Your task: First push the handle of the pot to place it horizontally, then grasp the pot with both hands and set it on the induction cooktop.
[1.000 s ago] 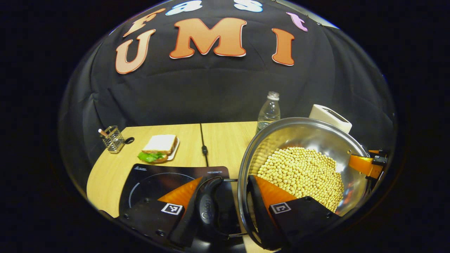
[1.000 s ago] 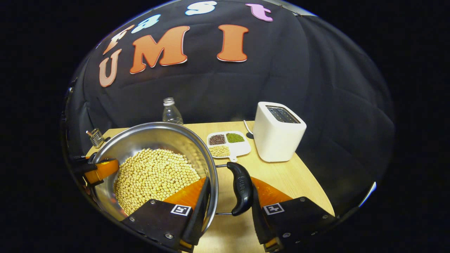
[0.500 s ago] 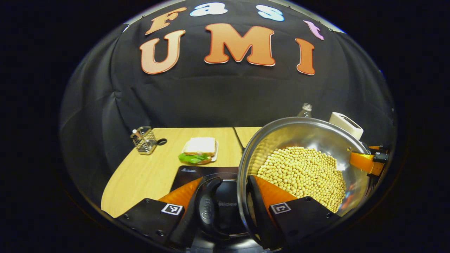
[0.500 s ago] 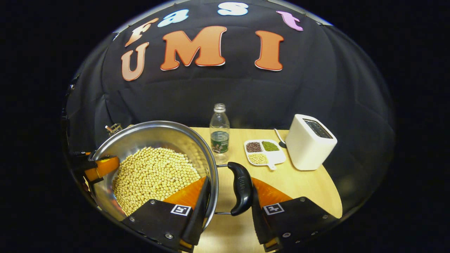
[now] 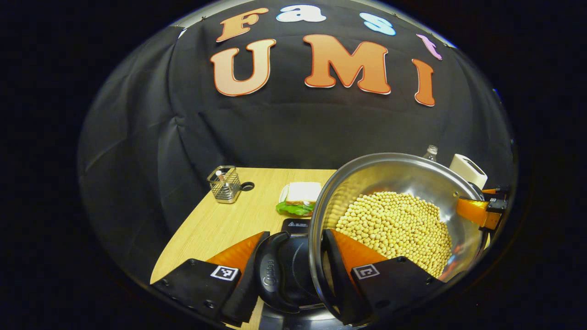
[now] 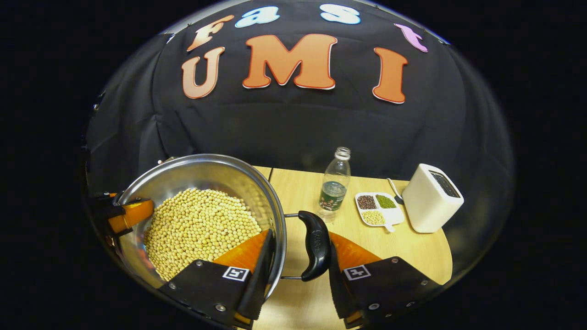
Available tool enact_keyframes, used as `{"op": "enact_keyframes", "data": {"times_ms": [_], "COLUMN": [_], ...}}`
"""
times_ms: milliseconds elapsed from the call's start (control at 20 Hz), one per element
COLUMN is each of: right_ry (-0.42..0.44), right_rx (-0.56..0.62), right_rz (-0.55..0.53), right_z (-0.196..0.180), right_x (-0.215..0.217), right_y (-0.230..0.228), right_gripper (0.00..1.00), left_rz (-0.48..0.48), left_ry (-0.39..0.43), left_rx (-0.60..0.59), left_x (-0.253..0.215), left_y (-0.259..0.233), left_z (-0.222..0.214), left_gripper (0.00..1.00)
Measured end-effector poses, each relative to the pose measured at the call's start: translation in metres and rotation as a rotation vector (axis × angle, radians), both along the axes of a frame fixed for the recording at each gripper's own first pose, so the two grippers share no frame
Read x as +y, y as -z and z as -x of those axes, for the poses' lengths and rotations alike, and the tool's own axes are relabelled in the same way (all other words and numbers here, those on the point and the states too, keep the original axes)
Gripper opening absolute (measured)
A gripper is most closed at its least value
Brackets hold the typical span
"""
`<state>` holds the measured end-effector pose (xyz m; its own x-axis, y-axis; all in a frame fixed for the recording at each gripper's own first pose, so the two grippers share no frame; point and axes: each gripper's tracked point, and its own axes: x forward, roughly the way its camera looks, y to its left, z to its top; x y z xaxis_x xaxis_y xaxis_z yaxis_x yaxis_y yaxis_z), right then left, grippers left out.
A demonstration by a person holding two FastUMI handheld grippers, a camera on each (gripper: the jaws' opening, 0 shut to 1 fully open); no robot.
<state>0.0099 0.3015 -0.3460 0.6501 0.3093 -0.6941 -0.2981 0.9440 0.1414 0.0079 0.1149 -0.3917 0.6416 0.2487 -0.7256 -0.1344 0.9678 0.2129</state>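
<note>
1. The left claw [image 5: 288, 270] points forward and slightly down, its two fingers straddling the pot's [image 5: 390, 178] rim: one finger lies outside against the black left handle [image 5: 270, 275], the other reaches inside the steel wall over the soybeans [image 5: 396, 229]
2. Whether both fingers actually press on handle and rim cannot be told for sure; the left claw sits narrowed around them, bearing the pot's side
3. The right claw [image 6: 298, 275] mirrors this pose from the opposite side: its inner finger sits inside the pot [image 6: 202, 169] beside the soybeans [image 6: 202, 227], its outer finger behind the black right handle [image 6: 314, 245], which stands out sideways from the rim
4. In the left gripper view the right claw's orange finger [image 5: 474, 211] shows at the far rim; in the right gripper view the left claw's orange finger [image 6: 130, 215] shows likewise
5. The pot is held level between both claws, over the near part of the black induction cooktop [image 5: 298, 227], whose surface shows under the left handle
6. On the tabletop [image 5: 220, 224] beyond stand a wire holder [image 5: 224, 184] and a sandwich [image 5: 300, 197]; toward the right lie a bottle [image 6: 335, 183], a divided dish [image 6: 379, 208] of beans and a white toaster [image 6: 433, 197]
</note>
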Motion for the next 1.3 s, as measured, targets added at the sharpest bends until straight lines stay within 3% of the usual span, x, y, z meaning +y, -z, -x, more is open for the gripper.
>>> {"op": "enact_keyframes", "data": {"times_ms": [550, 750, 950, 1300], "right_ry": [-0.035, -0.033, -0.033, -0.028], "right_rx": [0.009, 0.021, 0.037, 0.082], "right_rz": [0.002, 0.004, 0.010, 0.018], "right_z": [0.009, 0.010, 0.011, 0.013], "right_x": [0.047, 0.050, 0.052, 0.053], "right_y": [0.018, 0.028, 0.036, 0.061], "right_gripper": [0.60, 0.60, 0.60, 0.60], "left_rz": [-0.019, -0.005, 0.005, 0.014], "left_ry": [-0.046, -0.050, -0.050, -0.054], "left_rx": [0.002, 0.009, 0.023, 0.055], "left_x": [-0.003, -0.001, -0.002, -0.003], "left_y": [0.005, 0.007, 0.009, 0.016], "left_z": [0.004, 0.007, 0.005, 0.005], "left_gripper": [0.76, 0.73, 0.79, 0.74]}}
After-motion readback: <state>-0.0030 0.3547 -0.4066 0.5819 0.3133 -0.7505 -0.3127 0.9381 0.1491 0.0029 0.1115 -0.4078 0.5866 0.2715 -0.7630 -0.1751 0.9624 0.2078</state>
